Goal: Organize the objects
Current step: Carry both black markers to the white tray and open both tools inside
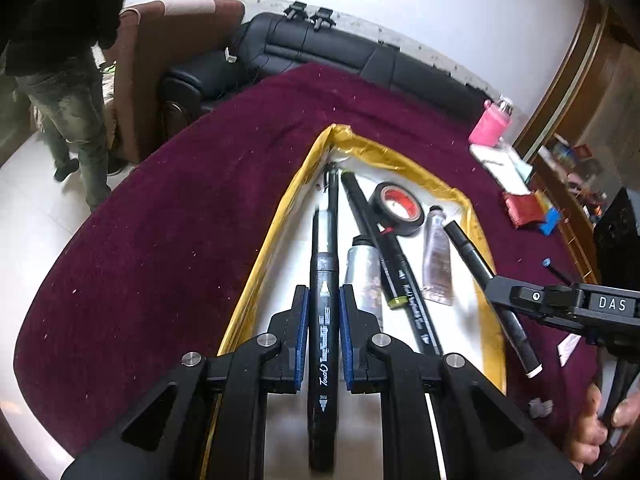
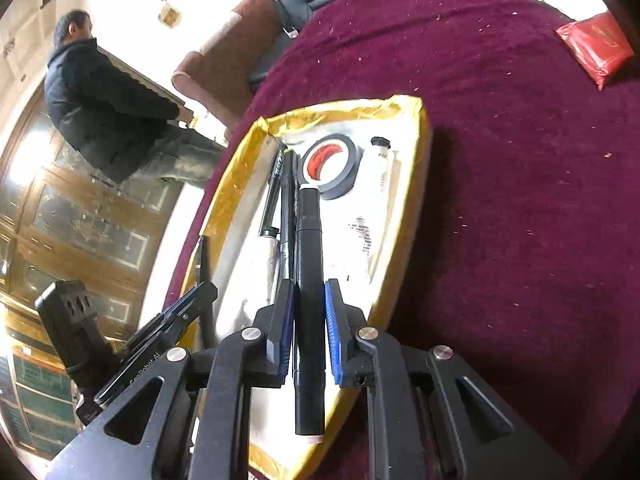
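Observation:
A gold-rimmed white tray (image 1: 276, 216) lies on a maroon cloth. In it are black markers, a black tape roll with a red core (image 1: 396, 209), and two tubes (image 1: 437, 258). My left gripper (image 1: 324, 300) is shut on a black Touch marker (image 1: 323, 320) held lengthwise over the tray. My right gripper (image 2: 309, 300) is shut on another black marker (image 2: 309, 280) with a white end, above the tray (image 2: 236, 176); this gripper also shows in the left wrist view (image 1: 496, 292). The tape roll (image 2: 330, 166) and a white tube (image 2: 376, 184) lie beyond it.
The maroon cloth (image 1: 160, 240) covers the table. At its right stand a pink bottle (image 1: 492, 122), papers, a red packet (image 1: 524, 208) and a blue item. A black sofa (image 1: 320, 46) and a brown chair are behind. A person (image 2: 104, 108) stands at left.

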Demonstrator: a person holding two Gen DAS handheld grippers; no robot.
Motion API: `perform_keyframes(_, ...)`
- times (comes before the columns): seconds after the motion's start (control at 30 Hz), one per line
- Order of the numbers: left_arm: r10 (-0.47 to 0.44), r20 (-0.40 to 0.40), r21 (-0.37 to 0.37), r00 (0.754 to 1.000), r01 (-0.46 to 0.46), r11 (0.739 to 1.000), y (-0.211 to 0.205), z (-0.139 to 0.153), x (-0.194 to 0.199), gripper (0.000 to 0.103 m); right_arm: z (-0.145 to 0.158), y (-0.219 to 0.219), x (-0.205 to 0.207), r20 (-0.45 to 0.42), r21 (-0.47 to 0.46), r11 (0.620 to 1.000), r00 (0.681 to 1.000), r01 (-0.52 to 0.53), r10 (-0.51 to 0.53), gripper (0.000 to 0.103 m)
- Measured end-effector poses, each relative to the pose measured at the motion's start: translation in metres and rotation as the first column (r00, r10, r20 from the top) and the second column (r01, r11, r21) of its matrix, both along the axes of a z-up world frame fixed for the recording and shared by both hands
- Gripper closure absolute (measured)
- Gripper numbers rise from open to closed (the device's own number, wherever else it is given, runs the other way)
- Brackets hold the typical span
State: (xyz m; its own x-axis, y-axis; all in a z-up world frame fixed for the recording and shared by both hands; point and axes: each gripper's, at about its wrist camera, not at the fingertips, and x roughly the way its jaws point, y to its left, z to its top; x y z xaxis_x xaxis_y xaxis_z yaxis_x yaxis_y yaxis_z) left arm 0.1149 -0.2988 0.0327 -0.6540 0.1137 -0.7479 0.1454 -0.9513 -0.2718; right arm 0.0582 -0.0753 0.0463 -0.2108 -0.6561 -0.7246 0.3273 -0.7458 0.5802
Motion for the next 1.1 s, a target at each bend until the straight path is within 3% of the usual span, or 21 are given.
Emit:
perform_keyframes(0.1,0.001,0.010,-0.056,1.000,-0.001,0.998,0.005,-0.001,-0.006,0.091,-0.007,-0.015,-0.004,-0.006,0.053,0.999,1.000,0.005,-0.005,0.090)
perform_keyframes(0.3,0.017,-0.001,-0.073,1.000,-0.017,0.997,0.003,-0.003,-0.010,0.090,-0.015,-0.040,-0.006,-0.042,0.151,0.988,0.999,0.007,0.000,0.090)
perform_keyframes(0.37,0.026,-0.010,-0.069,1.000,-0.027,0.997,0.002,-0.003,-0.009,0.085,-0.015,-0.048,-0.007,-0.066,0.188,0.982,0.998,0.004,0.008,0.090)
perform_keyframes(0.43,0.020,-0.022,-0.041,1.000,-0.021,0.999,0.001,0.000,-0.008,0.070,-0.015,-0.055,-0.004,-0.088,0.226,0.974,0.996,0.004,0.016,0.090)
perform_keyframes(0.53,-0.002,-0.028,-0.019,1.000,0.002,1.000,0.006,0.004,-0.006,0.058,-0.016,-0.063,-0.001,-0.118,0.273,0.962,0.993,0.004,0.029,0.090)
perform_keyframes(0.63,-0.005,-0.059,-0.059,0.998,0.001,0.998,0.013,0.012,-0.001,0.046,-0.016,-0.070,-0.003,-0.122,0.281,0.960,0.992,0.009,0.026,0.090)
perform_keyframes(0.8,0.025,-0.108,-0.088,0.994,-0.034,0.996,0.012,0.030,0.011,0.041,-0.017,-0.063,0.006,-0.140,0.276,0.961,0.989,0.003,0.037,0.088)
perform_keyframes(1.1,0.075,-0.155,-0.155,0.985,-0.099,0.983,0.012,0.049,0.026,0.040,0.009,-0.056,0.026,-0.245,0.256,0.966,0.969,0.022,0.043,0.073)
